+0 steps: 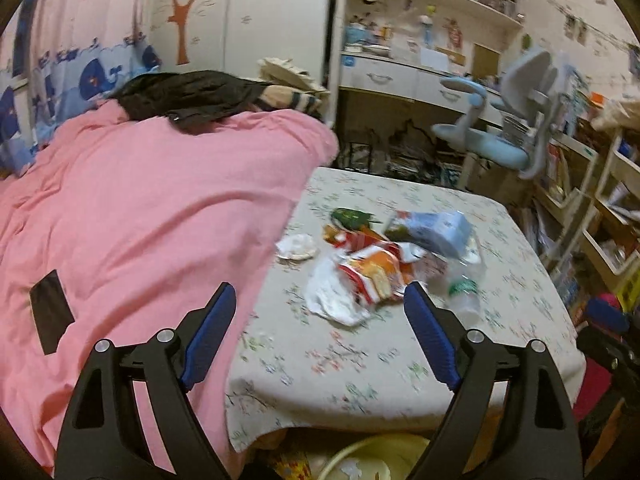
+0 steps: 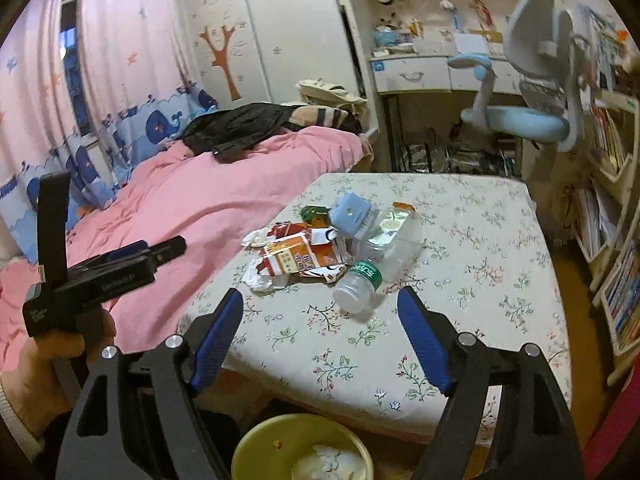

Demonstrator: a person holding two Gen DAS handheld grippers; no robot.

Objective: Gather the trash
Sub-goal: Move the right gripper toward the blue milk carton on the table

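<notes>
The left gripper [image 1: 320, 300] has its blue-padded fingers [image 1: 212, 332] spread wide with nothing between them. To its left lies the pink bedspread [image 1: 140, 208]; ahead of its fingertips the trash pile [image 1: 372, 256] sits on the floral tablecloth [image 1: 340, 360], apart from both pads. Leftmost in the pile is a crumpled white wad [image 1: 296, 246], then a white plastic bag [image 1: 332, 292] just ahead of the gap between the fingers, an orange snack wrapper [image 1: 372, 268] and a light blue pack [image 1: 440, 228] farther on. A clear bottle [image 1: 464, 292] lies just beyond the right fingertip.

The right gripper [image 2: 320, 304] is also spread wide and holds nothing. Off to its left the other tool is seen from the side in a hand [image 2: 52, 360]. The same pile lies ahead, left of centre; the bottle [image 2: 360, 280], with its green-banded neck, points toward the gap between the fingertips, near but not touching. Below, between the finger arms, a yellow-green bin [image 2: 256, 444] sits under the table edge with white scraps inside.
</notes>
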